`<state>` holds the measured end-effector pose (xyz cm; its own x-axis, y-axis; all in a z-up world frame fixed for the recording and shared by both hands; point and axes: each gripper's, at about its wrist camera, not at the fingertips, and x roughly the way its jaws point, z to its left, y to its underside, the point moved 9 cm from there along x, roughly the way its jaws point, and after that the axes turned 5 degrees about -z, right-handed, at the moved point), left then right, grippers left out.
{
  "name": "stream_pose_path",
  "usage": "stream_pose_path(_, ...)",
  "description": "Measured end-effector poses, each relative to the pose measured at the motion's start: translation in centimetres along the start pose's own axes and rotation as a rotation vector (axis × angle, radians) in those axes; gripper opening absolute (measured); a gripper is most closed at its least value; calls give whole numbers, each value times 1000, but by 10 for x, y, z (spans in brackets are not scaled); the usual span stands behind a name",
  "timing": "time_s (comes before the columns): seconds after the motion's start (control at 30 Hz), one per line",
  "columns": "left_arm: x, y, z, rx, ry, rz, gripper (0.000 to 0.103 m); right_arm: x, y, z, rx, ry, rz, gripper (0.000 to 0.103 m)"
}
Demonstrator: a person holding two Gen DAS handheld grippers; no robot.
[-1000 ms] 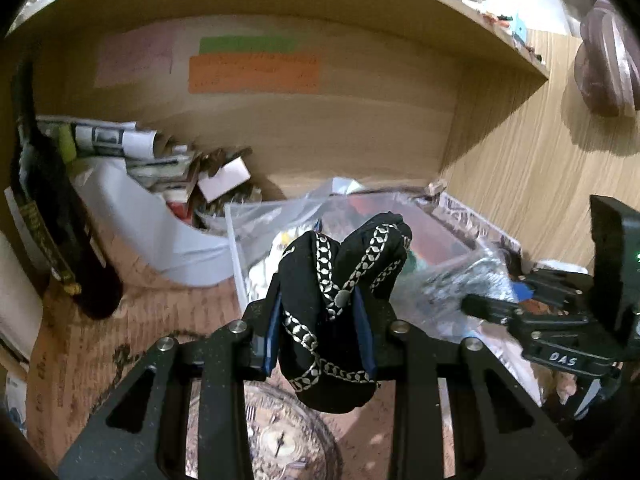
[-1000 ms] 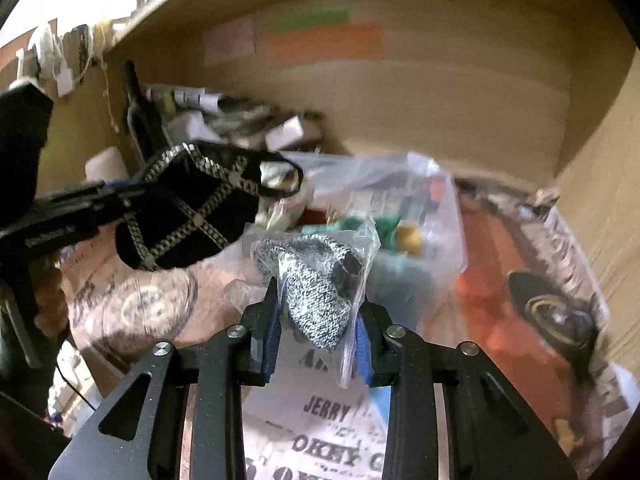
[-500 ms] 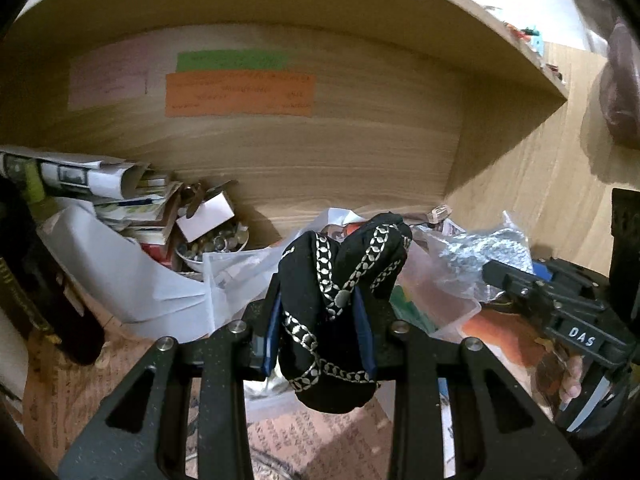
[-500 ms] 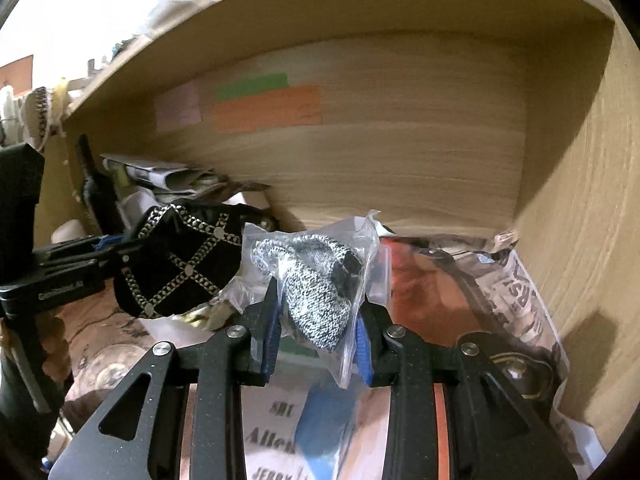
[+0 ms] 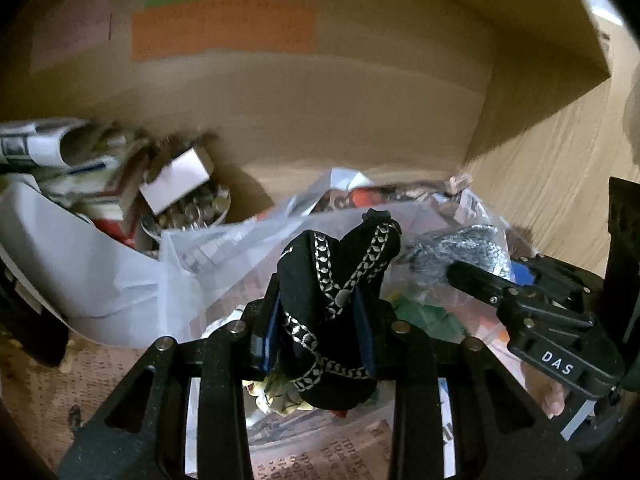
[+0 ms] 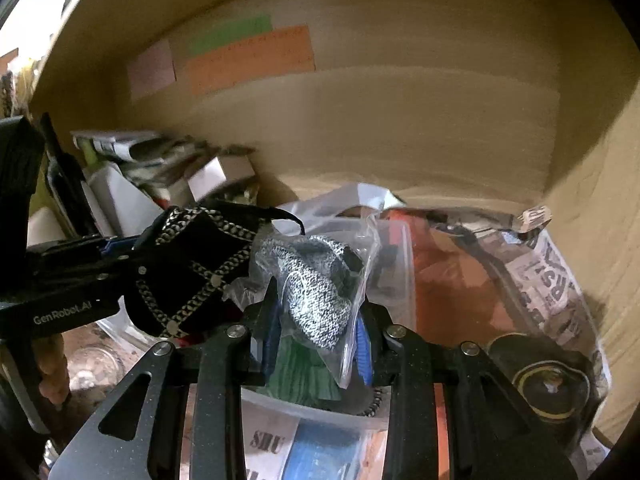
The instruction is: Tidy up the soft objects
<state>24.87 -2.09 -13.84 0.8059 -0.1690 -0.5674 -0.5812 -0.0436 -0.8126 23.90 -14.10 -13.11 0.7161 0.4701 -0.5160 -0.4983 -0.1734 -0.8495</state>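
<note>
My left gripper (image 5: 318,320) is shut on a black pouch with silver chain trim (image 5: 336,280) and holds it above a clear plastic bin (image 5: 224,256). The pouch also shows at the left of the right wrist view (image 6: 188,272). My right gripper (image 6: 316,332) is shut on a grey knitted item in a clear plastic bag (image 6: 316,292), held over the same bin (image 6: 404,272). The bagged item also shows in the left wrist view (image 5: 464,248), to the right of the pouch. The two held things are side by side, nearly touching.
Green cloth (image 6: 300,372) lies in the bin. Rolled papers, a white box (image 5: 176,180) and a bowl of small metal bits (image 5: 192,212) crowd the back left. A dark bottle (image 6: 64,176) stands at left. A wooden back wall with coloured labels (image 5: 224,28) and side wall (image 6: 600,200) enclose the shelf. Newspaper lines the floor.
Both grippers have moved forward and lower over the clear bin, still holding their items. The pouch and the bagged knit now sit closer together.
</note>
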Motion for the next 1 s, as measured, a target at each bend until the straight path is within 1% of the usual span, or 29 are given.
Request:
stream_pose_path(0.1,10,7,1,-1,-1,33,34,8,8,2,-18,5,33,30)
stream_pose_path(0.27,15,13,1,10,-5,52,39,15,15,4,-46,14,68,31)
stream_pose_path(0.33,13,13,1,11,-4,55,42,14,17,5,-53,12,83,35)
stream_pose_path(0.4,8,12,1,10,-1,49,47,15,18,6,-55,10,95,46)
stream_pose_path(0.47,0,11,0,13,0,35,47,11,18,9,-69,19,92,53)
stream_pose_path(0.5,-3,11,0,14,0,29,47,8,17,10,-79,24,86,56)
stream_pose_path(0.6,-17,7,0,15,-4,-5,48,-4,13,13,-100,39,56,60)
stream_pose_path(0.77,-49,-4,1,23,-31,-93,48,-31,-3,17,-108,55,-24,61)
stream_pose_path(0.87,-74,-12,0,33,-51,-160,48,-52,-16,19,-103,52,-90,61)
stream_pose_path(0.93,-89,-16,-1,40,-66,-204,50,-67,-26,23,-101,49,-136,63)
stream_pose_path(1.0,-104,-21,-1,41,-77,-243,56,-80,-33,27,-99,46,-175,65)
